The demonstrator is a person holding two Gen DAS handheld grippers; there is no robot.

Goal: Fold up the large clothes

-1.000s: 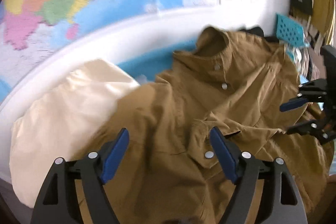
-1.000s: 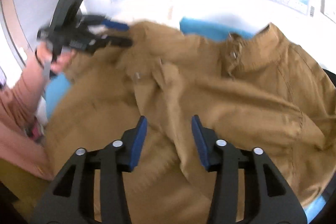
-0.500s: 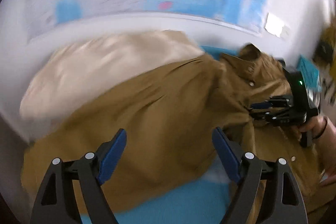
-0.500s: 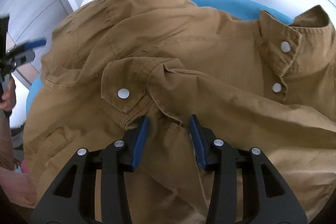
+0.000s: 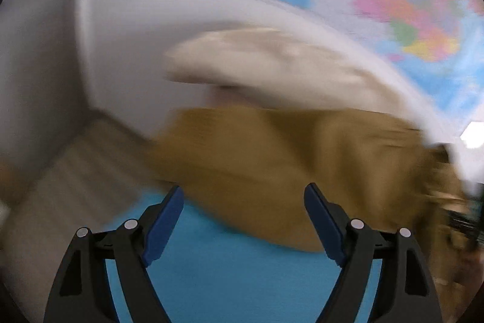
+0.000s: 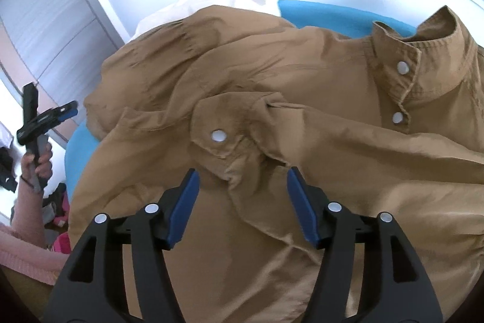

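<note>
At nine o'clock in the right wrist view the left tongs (image 6: 68,110) are held up off the blue desk (image 6: 81,147), well apart from the garment, in a hand (image 6: 37,161) with a pink sleeve; their own camera, badly blurred, shows the blue pads spread wide with nothing between them and only the bare desk beneath. Moving toward the centre, the brown button-up shirt (image 6: 302,123) lies front-up in a loose heap over most of the desk, its left shoulder and sleeve bunched into rounded folds at about ten o'clock, with a cream garment (image 5: 272,71) lying beyond it against the white wall. At the middle a buttoned cuff (image 6: 230,132) sits rumpled on the chest, its sleeve running off toward three o'clock, and the right tongs (image 6: 242,199) hover directly over it at six o'clock, pads parted about the width of the cuff and gripping nothing; whether the pads touch the cloth cannot be told. Further right, at about two o'clock, the stand collar (image 6: 423,50) stands upright with its two snaps closed. Judged from this, the folding has scarcely begun: no clean fold is visible, the body is wrinkled and unsquared, and the sleeves still need laying across before the shirt can be folded down.
</note>
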